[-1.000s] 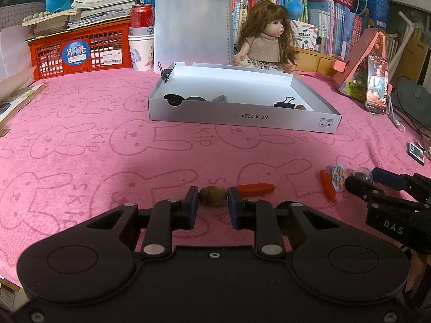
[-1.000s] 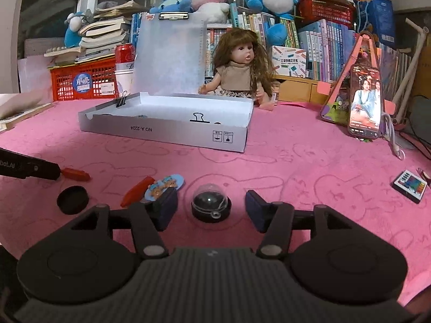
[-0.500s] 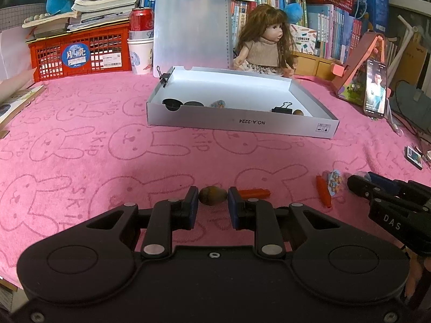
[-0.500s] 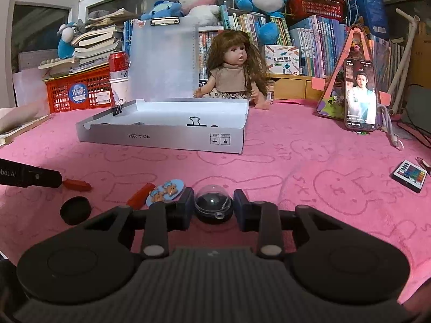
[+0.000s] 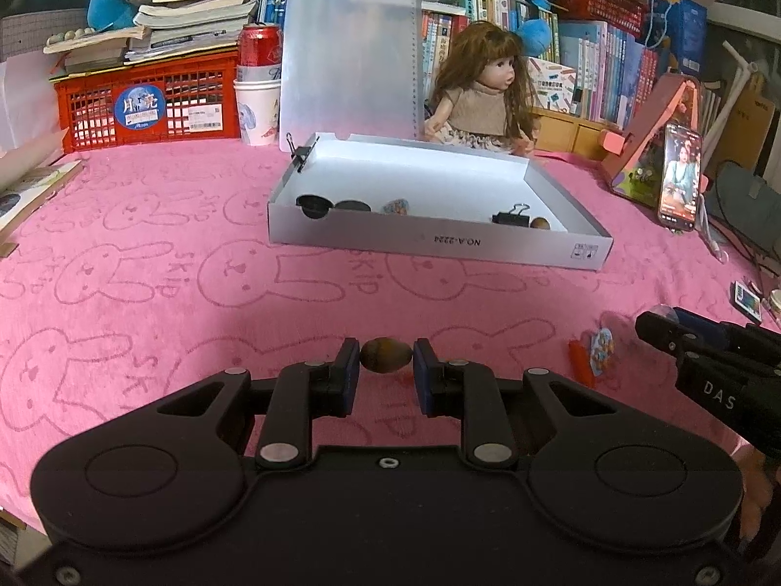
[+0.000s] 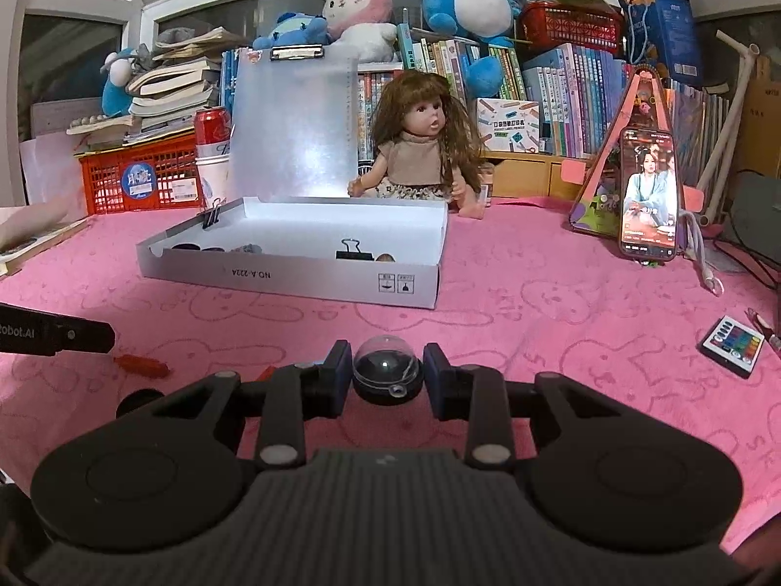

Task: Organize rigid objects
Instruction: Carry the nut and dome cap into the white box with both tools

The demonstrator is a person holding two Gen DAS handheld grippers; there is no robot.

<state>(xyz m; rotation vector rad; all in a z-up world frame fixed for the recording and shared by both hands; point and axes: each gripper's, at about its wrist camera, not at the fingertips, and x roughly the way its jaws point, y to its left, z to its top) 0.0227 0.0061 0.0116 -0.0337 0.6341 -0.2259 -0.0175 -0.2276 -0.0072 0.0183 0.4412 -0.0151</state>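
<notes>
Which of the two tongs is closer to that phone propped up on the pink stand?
The right tongs. The phone stands off to their right, further back on the table. The left tongs sit on the far side of the right ones, further from the phone.

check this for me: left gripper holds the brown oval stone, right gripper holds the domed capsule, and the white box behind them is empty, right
Not quite: the white box is not empty. The left wrist view shows a binder clip, dark round pieces and other small items inside. The rest stands: the left gripper is shut on the brown oval stone, and the right gripper on the domed capsule.
</notes>
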